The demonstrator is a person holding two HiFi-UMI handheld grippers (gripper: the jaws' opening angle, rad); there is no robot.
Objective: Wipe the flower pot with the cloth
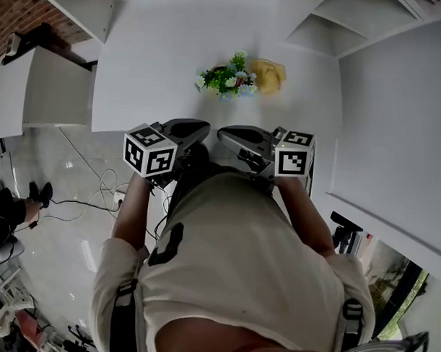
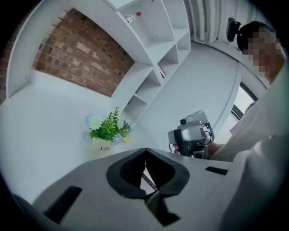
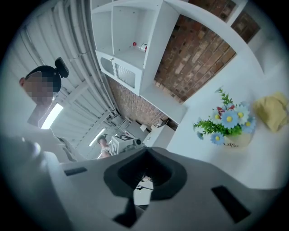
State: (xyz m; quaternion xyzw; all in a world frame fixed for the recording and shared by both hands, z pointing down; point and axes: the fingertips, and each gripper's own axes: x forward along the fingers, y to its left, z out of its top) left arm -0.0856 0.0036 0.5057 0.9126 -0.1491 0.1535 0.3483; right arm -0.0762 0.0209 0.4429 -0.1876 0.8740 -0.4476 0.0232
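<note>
A small cream flower pot (image 1: 227,79) with green leaves and blue and white flowers stands on the white table (image 1: 152,68). A crumpled yellow cloth (image 1: 269,74) lies just right of it, touching or nearly so. Both grippers hang in front of my chest at the table's near edge, tips turned toward each other. My left gripper (image 1: 205,127) is shut and holds nothing, as is my right gripper (image 1: 222,134). The left gripper view has the pot (image 2: 104,145) beyond the shut jaws (image 2: 145,152). In the right gripper view, pot (image 3: 232,140) and cloth (image 3: 271,110) sit at the right.
White shelving (image 2: 156,54) and a brick wall (image 2: 79,54) stand behind the table. A lower white counter (image 1: 36,86) is at the left. Cables (image 1: 97,192) lie on the glossy floor, and another person's legs (image 1: 21,204) are at the far left.
</note>
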